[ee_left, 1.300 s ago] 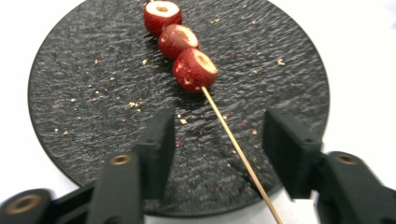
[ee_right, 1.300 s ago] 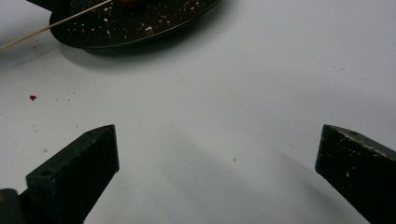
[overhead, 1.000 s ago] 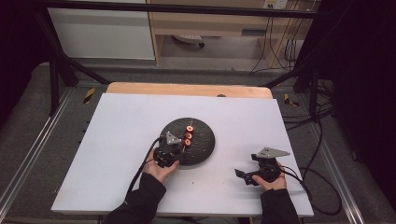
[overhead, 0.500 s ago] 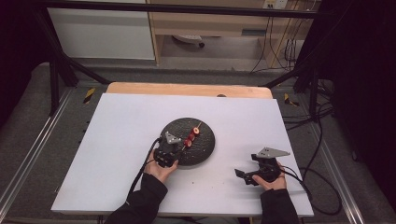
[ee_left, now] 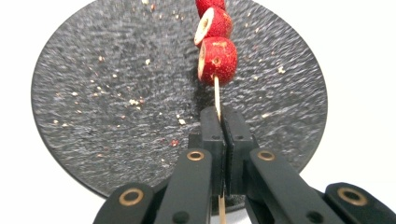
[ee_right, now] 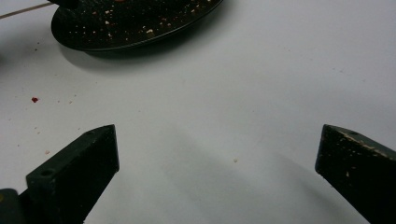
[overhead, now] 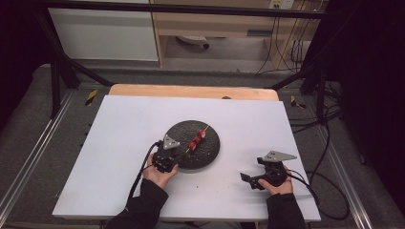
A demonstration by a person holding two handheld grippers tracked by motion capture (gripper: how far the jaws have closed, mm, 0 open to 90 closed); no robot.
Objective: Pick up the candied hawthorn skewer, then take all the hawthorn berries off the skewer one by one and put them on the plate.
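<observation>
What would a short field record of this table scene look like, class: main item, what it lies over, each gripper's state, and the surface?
main item: thin wooden skewer threaded with red round fruit pieces
under it: round black textured plate, dotted with pale crumbs
left gripper: jaws shut on the skewer's bare stick, having just closed on it
right gripper: jaws wide open over bare table, nothing between them, apart from the plate
surface: white table top, a few crumbs and one red speck near the plate
</observation>
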